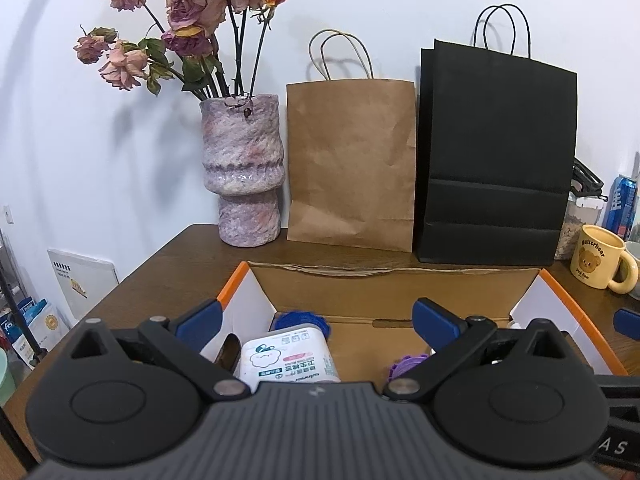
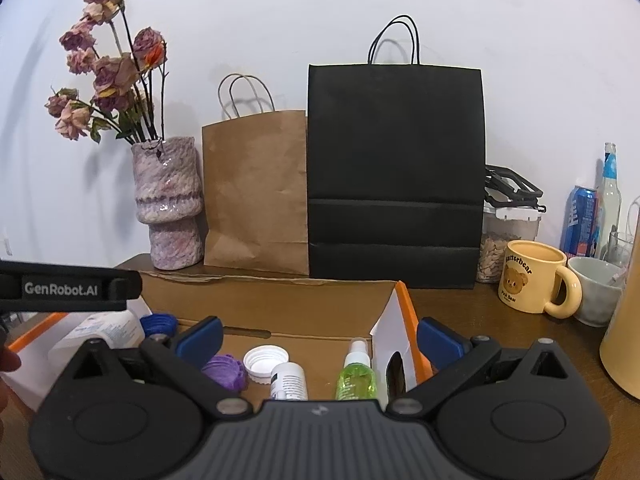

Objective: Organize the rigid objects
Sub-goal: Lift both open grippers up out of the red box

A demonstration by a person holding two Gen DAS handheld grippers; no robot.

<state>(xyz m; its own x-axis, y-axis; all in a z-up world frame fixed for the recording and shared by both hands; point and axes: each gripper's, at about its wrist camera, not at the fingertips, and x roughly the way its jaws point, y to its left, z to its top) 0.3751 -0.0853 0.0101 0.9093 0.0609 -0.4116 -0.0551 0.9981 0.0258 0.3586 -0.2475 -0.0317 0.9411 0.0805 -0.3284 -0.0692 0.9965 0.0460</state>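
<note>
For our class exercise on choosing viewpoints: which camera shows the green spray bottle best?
The right wrist view: the green spray bottle lies in the cardboard box, white nozzle and body visible. The left wrist view does not show it.

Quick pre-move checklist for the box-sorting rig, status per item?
1. Left gripper open, nothing between its fingers: ok.
2. Right gripper open, holding nothing: ok.
3. Cardboard box flaps open, inside reachable: ok.
4. Green spray bottle, white pill bottle, loose white cap and purple lid lying inside the box: ok.
5. White packet in the box under the left gripper: ok.
6. Items left outside the box to sort: cannot tell.
</note>
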